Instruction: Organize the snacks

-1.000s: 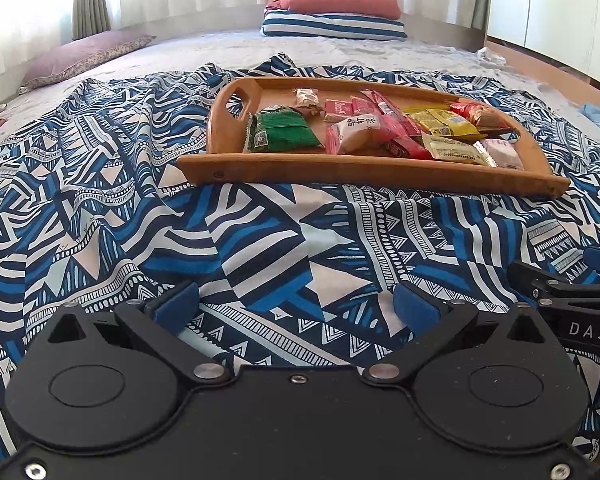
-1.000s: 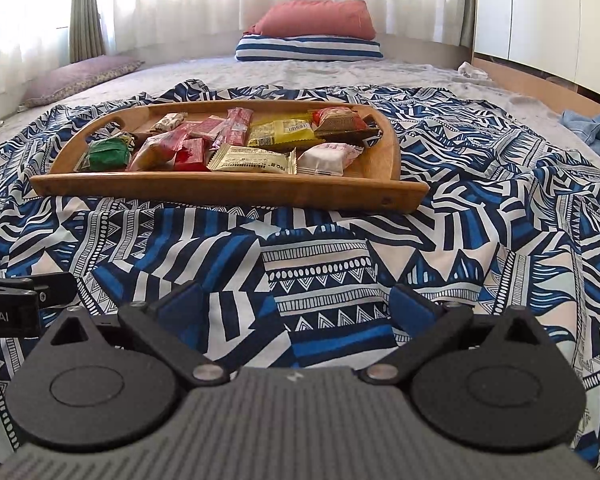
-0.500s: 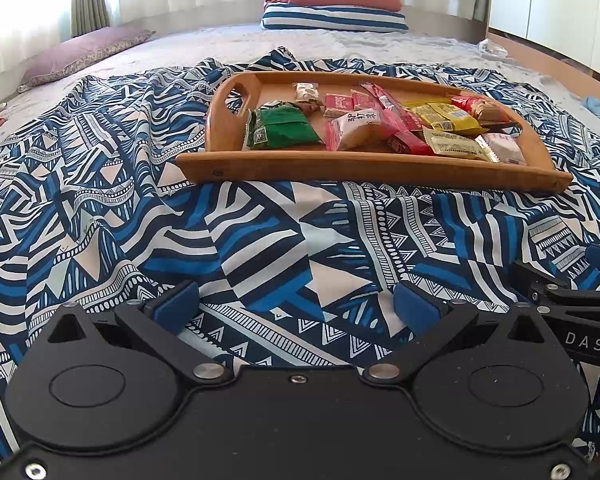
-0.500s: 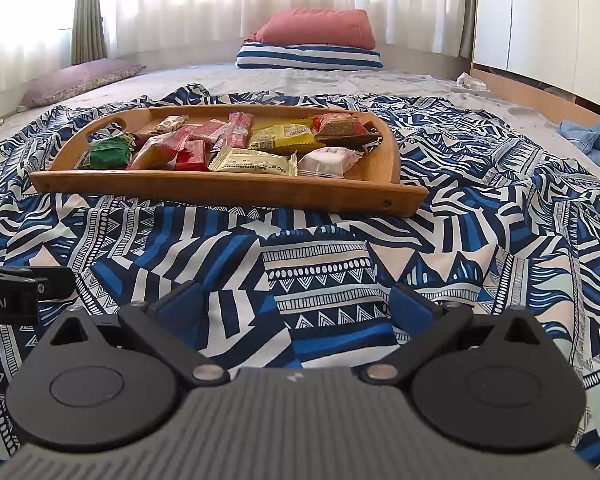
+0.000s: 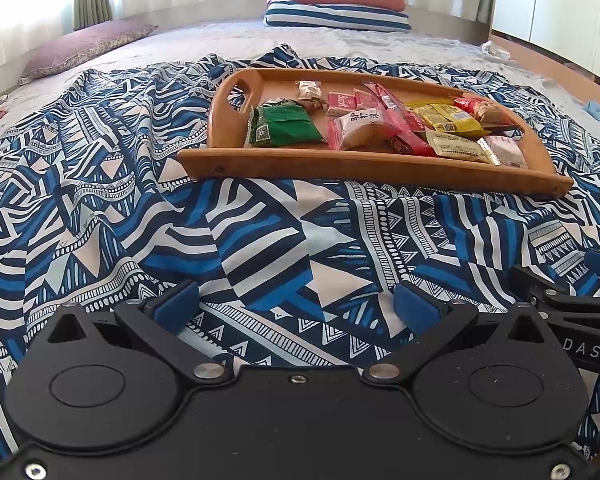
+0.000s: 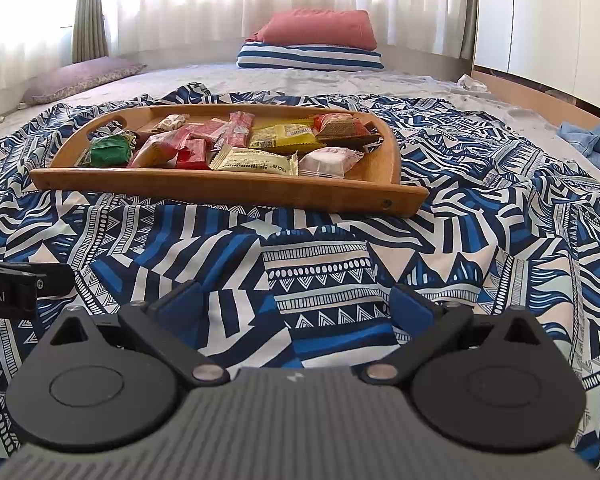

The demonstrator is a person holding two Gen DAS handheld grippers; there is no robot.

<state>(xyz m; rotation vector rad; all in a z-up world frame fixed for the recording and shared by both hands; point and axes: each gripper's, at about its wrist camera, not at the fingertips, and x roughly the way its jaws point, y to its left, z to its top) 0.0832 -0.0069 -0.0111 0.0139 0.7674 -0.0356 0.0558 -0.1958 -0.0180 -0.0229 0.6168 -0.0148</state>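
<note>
Bed with blue patterned blanket [image 5: 260,240]. Wooden tray [image 5: 340,166] on it holds mixed snack packets [image 6: 236,148]: green packet [image 5: 282,126] at left end, yellow [image 6: 284,136] and white [image 6: 328,162] toward right. Striped and pink pillows [image 6: 312,46] behind. Left gripper [image 5: 296,306] and right gripper [image 6: 296,306] both spread wide, empty, low over blanket, well short of tray, nothing between.

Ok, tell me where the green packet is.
The green packet lies in the wooden tray, at its left end by the handle cutout in both views, next to a pale pink packet.
</note>
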